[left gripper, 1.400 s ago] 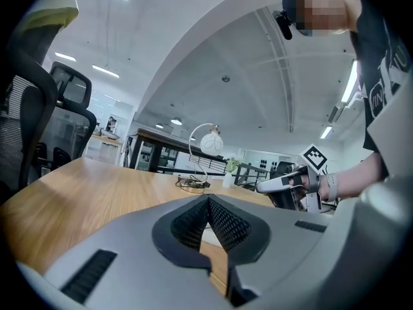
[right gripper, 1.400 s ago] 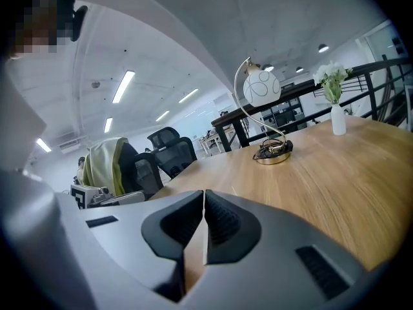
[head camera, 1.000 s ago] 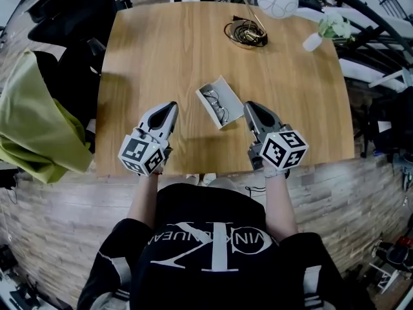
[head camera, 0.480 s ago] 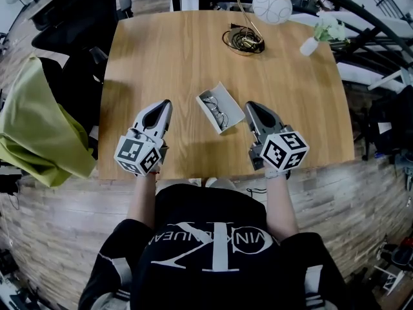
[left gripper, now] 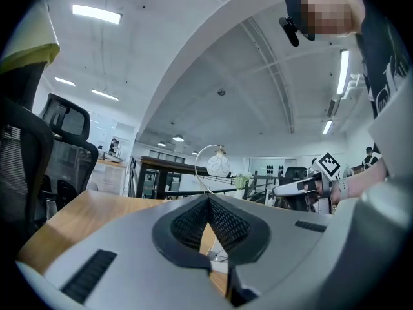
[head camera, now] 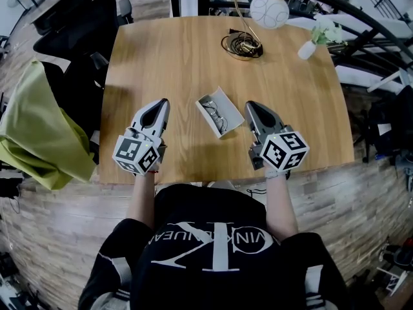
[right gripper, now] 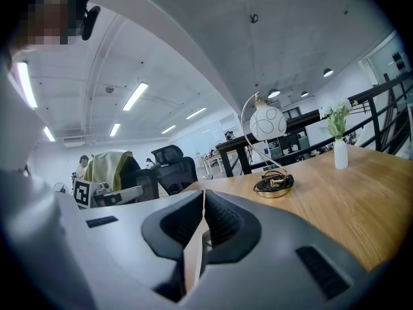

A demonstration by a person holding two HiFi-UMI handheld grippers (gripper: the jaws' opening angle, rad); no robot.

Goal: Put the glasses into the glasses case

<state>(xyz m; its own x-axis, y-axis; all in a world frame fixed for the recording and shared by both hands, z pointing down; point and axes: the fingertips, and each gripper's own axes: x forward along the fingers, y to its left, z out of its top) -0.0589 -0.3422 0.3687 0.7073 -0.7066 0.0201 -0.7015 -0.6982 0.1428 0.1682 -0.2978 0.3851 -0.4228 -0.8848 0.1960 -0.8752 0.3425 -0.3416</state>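
Observation:
An open white glasses case point(head camera: 219, 112) lies on the wooden table point(head camera: 181, 57), tilted, with dark-framed glasses point(head camera: 217, 110) inside it. My left gripper point(head camera: 163, 101) rests to the case's left and is shut, its tips pointing away from me. My right gripper point(head camera: 248, 104) sits just right of the case, also shut and holding nothing. In the left gripper view the closed jaws point(left gripper: 209, 199) meet at a point, and the right gripper point(left gripper: 303, 186) shows beyond. In the right gripper view the jaws point(right gripper: 204, 192) are pressed together.
A gold lamp with a white globe point(head camera: 269, 9) and a coiled cable base point(head camera: 242, 45) stands at the table's far edge, beside a small white vase with flowers point(head camera: 307, 46). A black office chair with a yellow-green jacket point(head camera: 39, 128) is at the left.
The head view has shifted slightly, so the table sits lower in frame. Both grippers and the case with the glasses stay where they were.

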